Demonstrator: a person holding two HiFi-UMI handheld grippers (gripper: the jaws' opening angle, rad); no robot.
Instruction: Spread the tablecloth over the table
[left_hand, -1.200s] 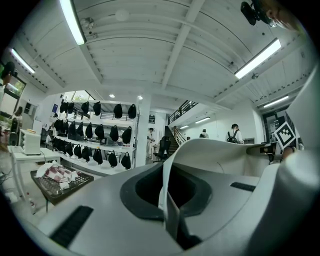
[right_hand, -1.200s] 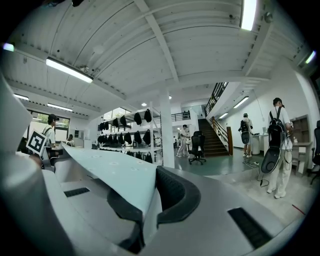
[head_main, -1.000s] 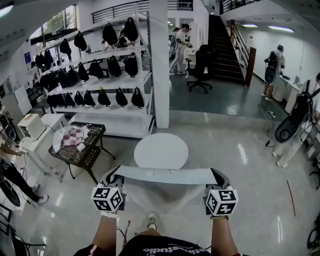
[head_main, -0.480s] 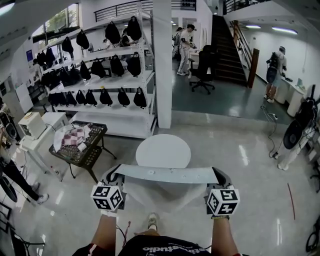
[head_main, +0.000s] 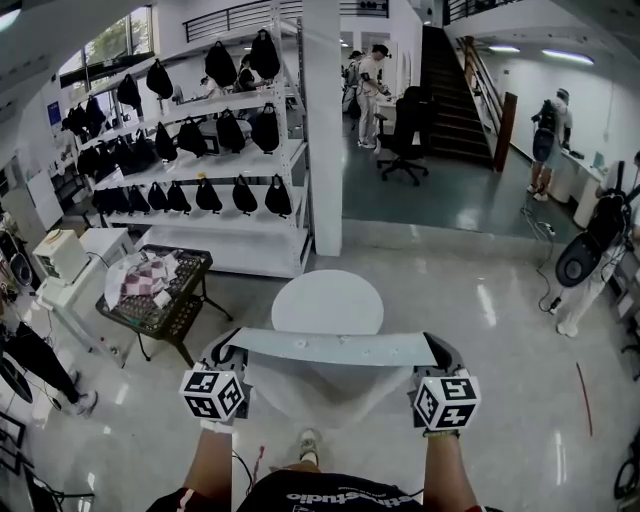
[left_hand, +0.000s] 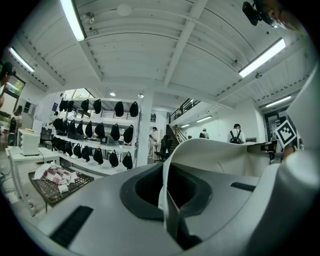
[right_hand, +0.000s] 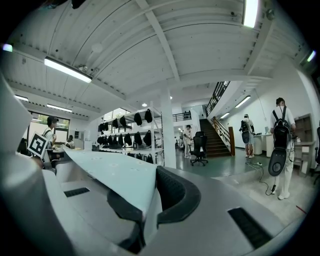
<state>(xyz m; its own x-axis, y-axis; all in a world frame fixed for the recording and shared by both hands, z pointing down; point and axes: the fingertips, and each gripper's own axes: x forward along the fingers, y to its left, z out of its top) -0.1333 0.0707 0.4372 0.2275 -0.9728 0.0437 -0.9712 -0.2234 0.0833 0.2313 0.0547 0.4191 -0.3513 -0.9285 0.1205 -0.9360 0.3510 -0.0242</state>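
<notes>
A pale tablecloth (head_main: 330, 347) hangs stretched in the air between my two grippers, its top edge taut and the rest sagging below. My left gripper (head_main: 228, 352) is shut on its left corner and my right gripper (head_main: 437, 352) is shut on its right corner. The round white table (head_main: 327, 302) stands bare just beyond the cloth. In the left gripper view the cloth (left_hand: 210, 155) runs out of the shut left gripper (left_hand: 167, 210) toward the right. In the right gripper view the cloth (right_hand: 112, 172) stretches left from the shut right gripper (right_hand: 142, 220).
A black wire cart (head_main: 160, 305) with checked cloths stands left of the table. White shelves (head_main: 205, 150) with black bags and a white pillar (head_main: 322, 130) rise behind. A person (head_main: 590, 260) stands at the right edge, another person (head_main: 30, 365) at the left.
Both grippers and the stretched cloth have drifted slightly together with the view. The hold on both corners is the same, and the table stays just beyond the cloth.
</notes>
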